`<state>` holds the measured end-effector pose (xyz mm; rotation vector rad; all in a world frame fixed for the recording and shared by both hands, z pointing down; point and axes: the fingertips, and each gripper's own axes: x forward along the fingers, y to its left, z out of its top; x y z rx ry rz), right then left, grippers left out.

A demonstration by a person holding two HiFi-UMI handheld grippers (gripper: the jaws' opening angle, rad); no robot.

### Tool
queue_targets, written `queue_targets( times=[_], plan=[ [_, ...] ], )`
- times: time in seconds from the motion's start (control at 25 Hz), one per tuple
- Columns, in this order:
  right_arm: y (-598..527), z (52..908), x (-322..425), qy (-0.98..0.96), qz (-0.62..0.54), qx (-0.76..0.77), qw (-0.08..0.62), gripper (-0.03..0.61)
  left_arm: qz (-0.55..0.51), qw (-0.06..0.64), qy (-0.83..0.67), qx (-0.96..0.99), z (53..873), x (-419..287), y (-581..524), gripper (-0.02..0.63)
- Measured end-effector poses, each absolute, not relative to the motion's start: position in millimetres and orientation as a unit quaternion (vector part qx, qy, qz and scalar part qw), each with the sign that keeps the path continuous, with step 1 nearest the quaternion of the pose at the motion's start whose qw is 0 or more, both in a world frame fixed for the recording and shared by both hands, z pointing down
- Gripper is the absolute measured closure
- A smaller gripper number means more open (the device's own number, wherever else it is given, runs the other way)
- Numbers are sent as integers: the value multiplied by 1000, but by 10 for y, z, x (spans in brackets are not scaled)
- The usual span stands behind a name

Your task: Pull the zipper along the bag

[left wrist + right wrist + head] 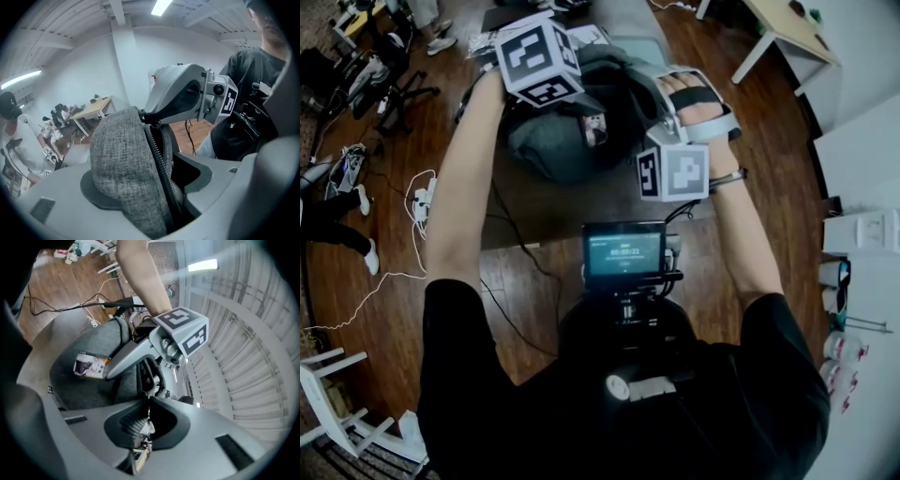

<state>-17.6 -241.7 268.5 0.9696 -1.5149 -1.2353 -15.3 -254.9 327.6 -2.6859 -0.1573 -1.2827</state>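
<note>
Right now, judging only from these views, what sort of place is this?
Probably an indoor lab or workroom: wood floor, loose cables with a power strip, a light worktable and ceiling strip lights.

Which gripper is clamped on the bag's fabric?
The left gripper: its jaws squeeze a fold of the grey bag. The right gripper is pinched shut on the thin zipper pull instead.

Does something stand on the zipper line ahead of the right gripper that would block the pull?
Only the left gripper: its jaws clamp the grey bag across the zipper teeth further down the line. Between it and the right gripper, which seems shut on the zipper pull, the teeth look bare.
</note>
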Motion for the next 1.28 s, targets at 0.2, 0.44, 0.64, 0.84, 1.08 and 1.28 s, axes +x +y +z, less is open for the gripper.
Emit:
queue_targets(
  times=[0.2, 0.44, 0.64, 0.84, 1.08, 1.28],
  plan=[
    [-2405, 2714, 87, -642, -452, 441, 435, 555, -395, 118, -34, -911, 3129, -176, -2496, 279],
    [-2356, 2715, 223, -650, -427, 462, 427, 555, -323, 120, -5, -939, 3007, -354, -2422, 279],
    [-2320, 2705, -54, -617, -472, 433, 457, 555, -321, 98, -2, -942, 3127, -363, -2439, 325],
    [-2368, 2701, 18, -658, -440, 441, 422, 554, -284, 96, 2, -954, 3012, -405, -2466, 324],
    [-2397, 2719, 253, -779, -258, 504, 267, 480, -90, 118, 103, -984, 2539, -1140, -2751, 324],
    [-2094, 2534, 338, -874, -148, 443, 134, 323, 7, 101, 225, -969, 2666, -1797, -2647, 324]
  ],
)
